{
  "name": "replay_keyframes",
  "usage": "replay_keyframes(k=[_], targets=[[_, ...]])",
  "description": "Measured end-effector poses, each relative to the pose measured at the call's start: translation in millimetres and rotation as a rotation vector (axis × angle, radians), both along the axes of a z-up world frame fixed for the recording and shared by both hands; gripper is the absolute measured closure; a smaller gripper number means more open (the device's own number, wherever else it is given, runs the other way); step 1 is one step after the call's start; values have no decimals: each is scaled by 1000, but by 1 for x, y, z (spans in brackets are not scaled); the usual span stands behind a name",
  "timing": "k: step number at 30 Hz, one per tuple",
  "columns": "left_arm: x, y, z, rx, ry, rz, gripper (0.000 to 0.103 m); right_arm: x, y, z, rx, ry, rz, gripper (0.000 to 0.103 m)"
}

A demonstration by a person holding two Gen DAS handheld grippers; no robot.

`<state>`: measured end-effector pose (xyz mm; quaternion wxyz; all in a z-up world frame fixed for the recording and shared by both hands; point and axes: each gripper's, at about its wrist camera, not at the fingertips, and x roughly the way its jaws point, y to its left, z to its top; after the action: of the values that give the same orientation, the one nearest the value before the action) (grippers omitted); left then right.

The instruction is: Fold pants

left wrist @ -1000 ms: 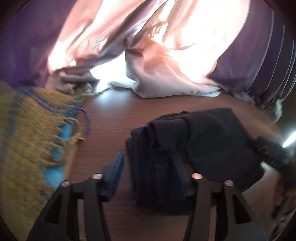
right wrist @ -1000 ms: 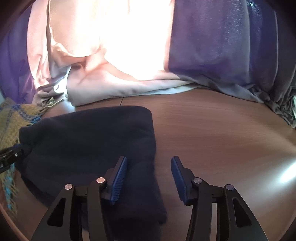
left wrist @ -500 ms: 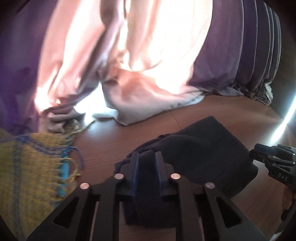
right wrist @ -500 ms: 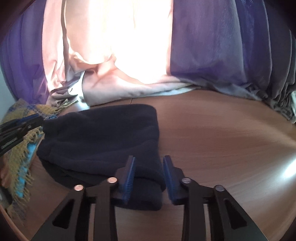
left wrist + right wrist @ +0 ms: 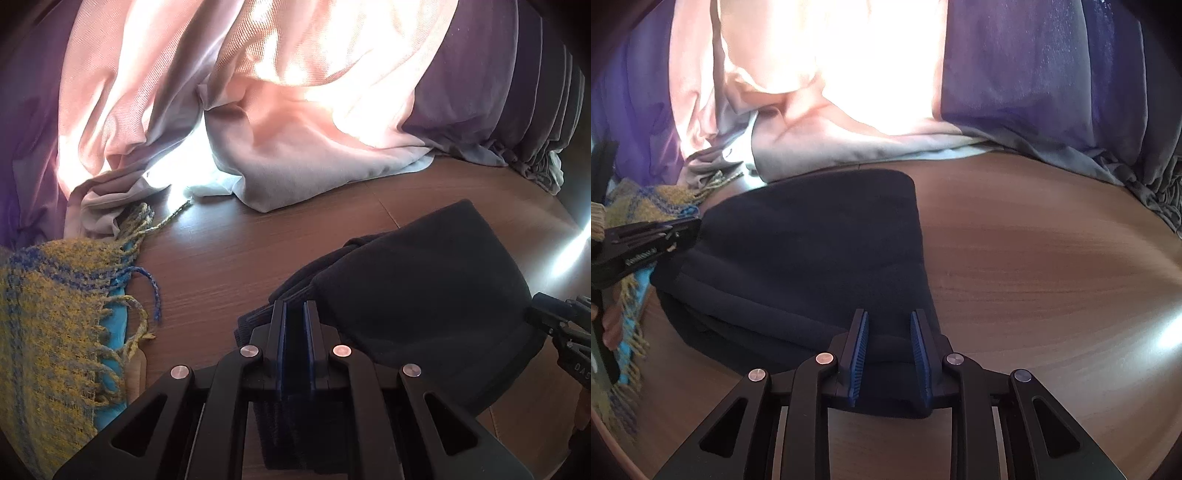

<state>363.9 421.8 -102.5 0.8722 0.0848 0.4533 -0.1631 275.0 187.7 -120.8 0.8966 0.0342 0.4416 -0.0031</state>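
Left wrist: dark navy folded fleece pants (image 5: 424, 288) clenched by left tool (image 5: 294, 314), jaws closing; right tool (image 5: 889, 325) closing on opposite edge. Both edges best lifted level, kept taut.

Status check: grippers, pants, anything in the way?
Left hand-held gripper closing on dark pants edge. Right hand-held gripper closing on opposite corner. Fringed yellow-blue throw beside pants, clear.

Strong backlight burns through the far pink fabric curtain (image 5: 831, 74), overexposing it. Fisheye edges darken and bend; the glossy brown wooden tabletop (image 5: 1052, 277) shows glare at right.
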Motion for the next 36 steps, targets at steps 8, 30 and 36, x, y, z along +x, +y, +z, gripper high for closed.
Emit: replay_keyframes(k=[8,30,36], targets=[[-40,5,31,90,-92,61,66,-9,-13,8,5,15,-32,74],[-229,-39,136,9,-244,221,16,-155,-47,120,-80,-290,36,19],[-278,-62,153,7,-285,223,8,-194,-59,133,-51,-325,52,18]])
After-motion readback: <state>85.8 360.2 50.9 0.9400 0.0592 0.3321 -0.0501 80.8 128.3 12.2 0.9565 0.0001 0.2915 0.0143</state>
